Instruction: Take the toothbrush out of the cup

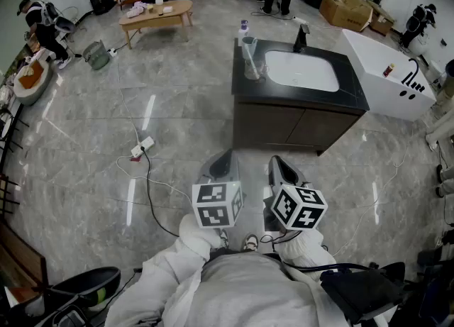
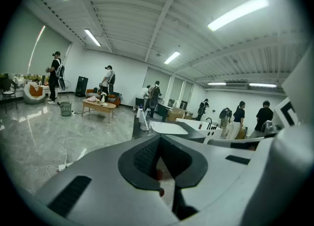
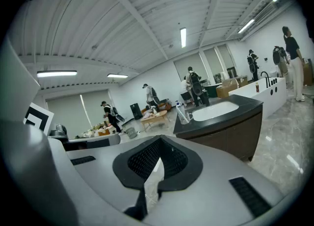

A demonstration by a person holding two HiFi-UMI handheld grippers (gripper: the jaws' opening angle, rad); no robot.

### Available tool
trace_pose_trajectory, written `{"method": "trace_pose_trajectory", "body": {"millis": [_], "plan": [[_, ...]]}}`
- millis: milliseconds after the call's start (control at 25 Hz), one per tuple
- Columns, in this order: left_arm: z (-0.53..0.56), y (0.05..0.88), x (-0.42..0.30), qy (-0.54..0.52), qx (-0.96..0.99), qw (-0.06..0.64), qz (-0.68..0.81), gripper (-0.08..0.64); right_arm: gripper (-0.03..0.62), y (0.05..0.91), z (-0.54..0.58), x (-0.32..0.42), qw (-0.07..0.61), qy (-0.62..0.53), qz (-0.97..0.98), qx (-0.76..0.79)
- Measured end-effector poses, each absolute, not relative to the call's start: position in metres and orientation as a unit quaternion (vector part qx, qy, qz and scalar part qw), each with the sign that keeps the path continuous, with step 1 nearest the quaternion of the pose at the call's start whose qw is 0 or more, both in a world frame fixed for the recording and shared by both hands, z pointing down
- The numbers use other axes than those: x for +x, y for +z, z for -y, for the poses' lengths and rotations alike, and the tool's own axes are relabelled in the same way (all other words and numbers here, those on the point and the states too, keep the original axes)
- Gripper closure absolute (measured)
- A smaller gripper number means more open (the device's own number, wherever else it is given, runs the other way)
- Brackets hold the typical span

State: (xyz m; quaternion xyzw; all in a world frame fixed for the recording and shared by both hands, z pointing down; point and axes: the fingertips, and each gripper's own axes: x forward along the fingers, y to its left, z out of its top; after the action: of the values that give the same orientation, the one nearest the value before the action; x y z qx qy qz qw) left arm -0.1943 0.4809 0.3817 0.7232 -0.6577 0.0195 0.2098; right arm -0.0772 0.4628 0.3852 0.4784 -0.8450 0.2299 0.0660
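Ahead, a seemingly clear cup (image 1: 250,59) tops the glossy counter (image 1: 284,98); left gripper (image 1: 225,157) and right gripper (image 1: 277,162) jaws sit closed.

Open hall staged as a home: sink cabinet (image 1: 298,123), bathtub (image 1: 376,63), coffee table (image 1: 174,12).

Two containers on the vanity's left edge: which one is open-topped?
The clear cup, the nearer of the two, with the toothbrush standing in it. The bottle behind it has a purple cap.
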Motion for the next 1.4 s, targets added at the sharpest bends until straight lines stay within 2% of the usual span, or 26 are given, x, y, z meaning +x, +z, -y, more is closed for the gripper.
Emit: {"method": "trace_pose_trajectory", "body": {"millis": [480,1080,1400], "plan": [[-0.474,0.387,-0.169,0.023,0.722,0.210,0.658,0.560,0.569,0.388,-0.459,-0.053,0.049,0.256,0.845,0.468],[-0.453,0.392,-0.103,0.043,0.708,0.195,0.677,0.560,0.569,0.401,-0.424,0.025,0.043,0.286,0.839,0.461],[-0.437,0.400,-0.092,0.053,0.708,0.197,0.676,0.560,0.569,0.410,-0.410,0.029,0.035,0.302,0.838,0.453]]}}
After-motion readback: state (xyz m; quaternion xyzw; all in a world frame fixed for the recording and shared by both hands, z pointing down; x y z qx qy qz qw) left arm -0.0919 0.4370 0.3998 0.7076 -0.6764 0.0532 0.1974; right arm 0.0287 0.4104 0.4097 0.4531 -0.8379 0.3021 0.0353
